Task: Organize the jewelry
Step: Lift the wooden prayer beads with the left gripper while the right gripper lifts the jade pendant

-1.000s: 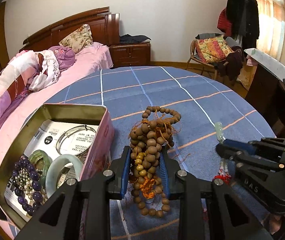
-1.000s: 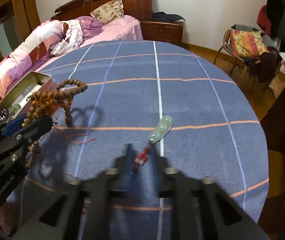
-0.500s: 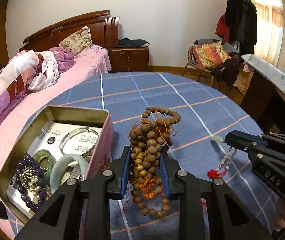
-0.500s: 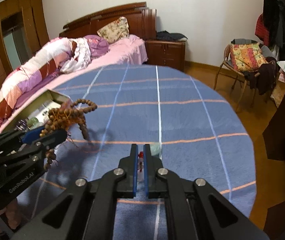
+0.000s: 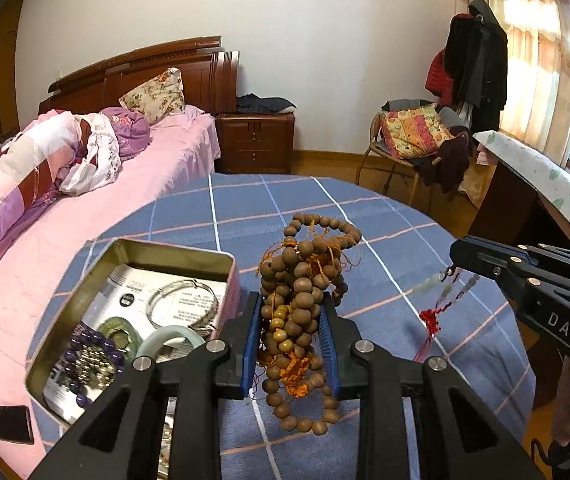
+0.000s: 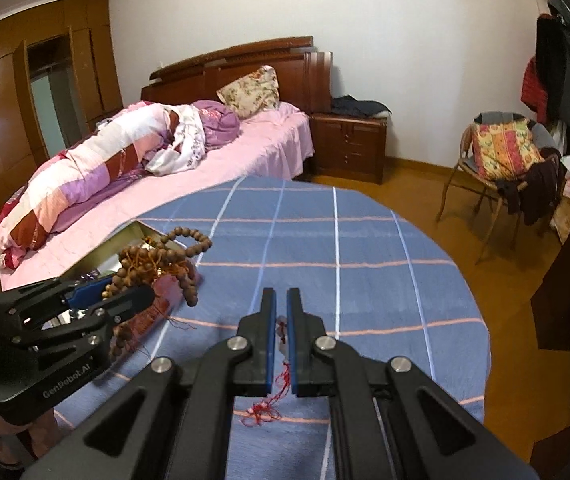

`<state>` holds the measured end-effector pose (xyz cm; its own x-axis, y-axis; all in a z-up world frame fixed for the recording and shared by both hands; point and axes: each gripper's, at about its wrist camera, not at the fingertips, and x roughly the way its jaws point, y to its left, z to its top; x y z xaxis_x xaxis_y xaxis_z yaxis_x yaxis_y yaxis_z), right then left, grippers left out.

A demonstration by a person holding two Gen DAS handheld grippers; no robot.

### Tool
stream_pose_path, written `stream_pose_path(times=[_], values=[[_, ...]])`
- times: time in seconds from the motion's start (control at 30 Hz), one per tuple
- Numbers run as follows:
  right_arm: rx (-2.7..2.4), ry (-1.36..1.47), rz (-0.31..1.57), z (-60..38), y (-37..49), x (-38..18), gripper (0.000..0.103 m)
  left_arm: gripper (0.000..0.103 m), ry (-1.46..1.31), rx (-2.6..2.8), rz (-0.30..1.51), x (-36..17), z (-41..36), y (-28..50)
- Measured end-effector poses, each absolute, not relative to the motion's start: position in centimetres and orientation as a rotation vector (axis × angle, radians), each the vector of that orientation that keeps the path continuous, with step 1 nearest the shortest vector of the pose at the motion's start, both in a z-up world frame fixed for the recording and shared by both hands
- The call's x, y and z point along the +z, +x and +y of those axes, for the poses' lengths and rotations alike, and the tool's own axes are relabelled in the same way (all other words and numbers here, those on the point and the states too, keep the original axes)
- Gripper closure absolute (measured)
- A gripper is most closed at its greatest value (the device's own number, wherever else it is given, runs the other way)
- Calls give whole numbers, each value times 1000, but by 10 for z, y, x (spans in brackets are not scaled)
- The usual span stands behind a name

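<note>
My left gripper (image 5: 290, 308) is shut on a bundle of brown wooden beads (image 5: 301, 280) with orange cord, held above the blue checked tablecloth (image 5: 385, 216). Just left of it sits an open metal tin (image 5: 173, 246) holding a silver bangle (image 5: 183, 300), a pale green bangle (image 5: 165, 338) and purple beads (image 5: 85, 344). My right gripper (image 6: 281, 300) is shut on the cord of a pale green pendant (image 5: 431, 284) with a red tassel (image 6: 263, 408). The pendant dangles, blurred, above the cloth. The right gripper's black body (image 5: 525, 276) enters the left wrist view from the right.
The round table ends near a pink bed (image 6: 225, 168) on the left. A wooden nightstand (image 6: 349, 148) and a chair (image 6: 501, 160) piled with clothes stand beyond it. A dark desk (image 5: 525, 184) is at the right. A small black object (image 5: 11, 424) lies by the tin.
Both grippers have risen. The right gripper closed on the pendant's cord and lifted the pendant off the tablecloth, where it lay a second ago. The beads stay gripped in the left.
</note>
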<state>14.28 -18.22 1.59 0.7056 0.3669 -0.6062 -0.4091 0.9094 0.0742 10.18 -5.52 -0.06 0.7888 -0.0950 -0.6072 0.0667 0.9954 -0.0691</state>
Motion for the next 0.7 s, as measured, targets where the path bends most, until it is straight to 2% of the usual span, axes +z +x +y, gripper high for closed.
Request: stream_pose_path(times=[0.7], values=[[555, -192, 529, -118, 134, 70, 96, 76, -38, 0, 575, 61, 11, 85]])
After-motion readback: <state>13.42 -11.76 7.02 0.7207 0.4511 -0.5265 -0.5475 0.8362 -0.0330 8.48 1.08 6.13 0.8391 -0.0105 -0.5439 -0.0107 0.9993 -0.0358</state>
